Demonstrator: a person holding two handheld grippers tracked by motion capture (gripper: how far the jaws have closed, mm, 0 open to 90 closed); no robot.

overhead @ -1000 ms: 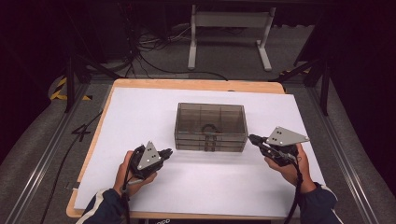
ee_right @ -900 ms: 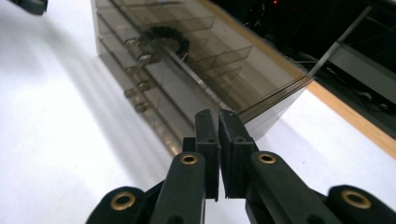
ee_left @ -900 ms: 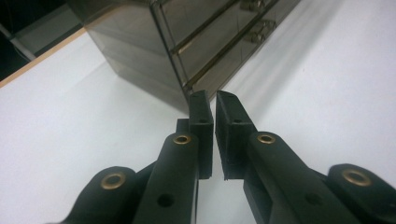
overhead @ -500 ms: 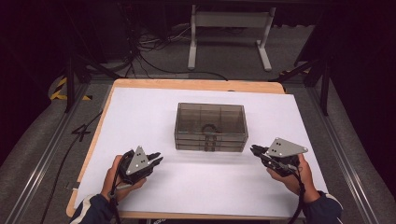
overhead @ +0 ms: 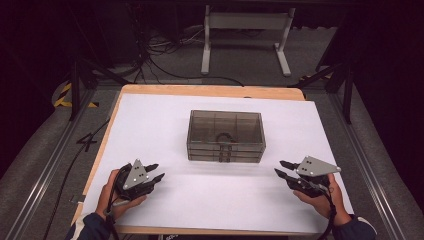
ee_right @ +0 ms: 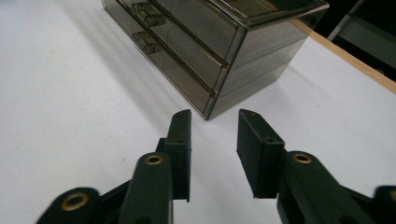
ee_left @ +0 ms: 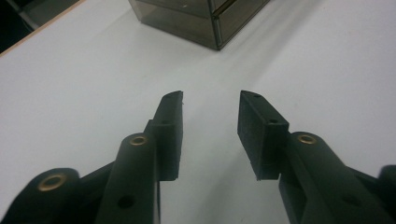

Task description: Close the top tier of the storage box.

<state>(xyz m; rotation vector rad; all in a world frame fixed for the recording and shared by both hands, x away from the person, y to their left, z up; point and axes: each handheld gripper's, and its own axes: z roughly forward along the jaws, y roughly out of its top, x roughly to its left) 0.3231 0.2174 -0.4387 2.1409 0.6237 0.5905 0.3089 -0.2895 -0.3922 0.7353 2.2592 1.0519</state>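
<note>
A: Item 1?
B: Smoked-plastic drawer box, translucent grey-brown, approx. centre of the white table top, a bit nearer the far edge than the near one. Stacked drawers w/ small pull handles on the front, facing the near edge. Open-top tray on the upper level, divided into compartments; a dark curved obj. inside, can't tell what.

A: Item 2, left gripper?
B: Left gripper in the person's left hand, near the near-left corner, well apart from the box. Jaws spread to a moderate gap, nothing btwn them, just bare white surface in the left gripper view. Grey three-cornered plate on top. Box corner at the top of that view.

A: Item 3, right?
B: Right gripper in the right hand, toward the near-right corner, pointing left toward the box, not touching it. Jaws apart, medium gap, empty. Box's front-right corner just ahead of the tips in the right gripper view.

A: Table?
B: White sheet over a wooden top; wood edge shows along the far side and left side.

A: Surroundings?
B: Dark floor, cables past the far-left, white metal stand beyond the far edge, yellow-black tape at left
</note>
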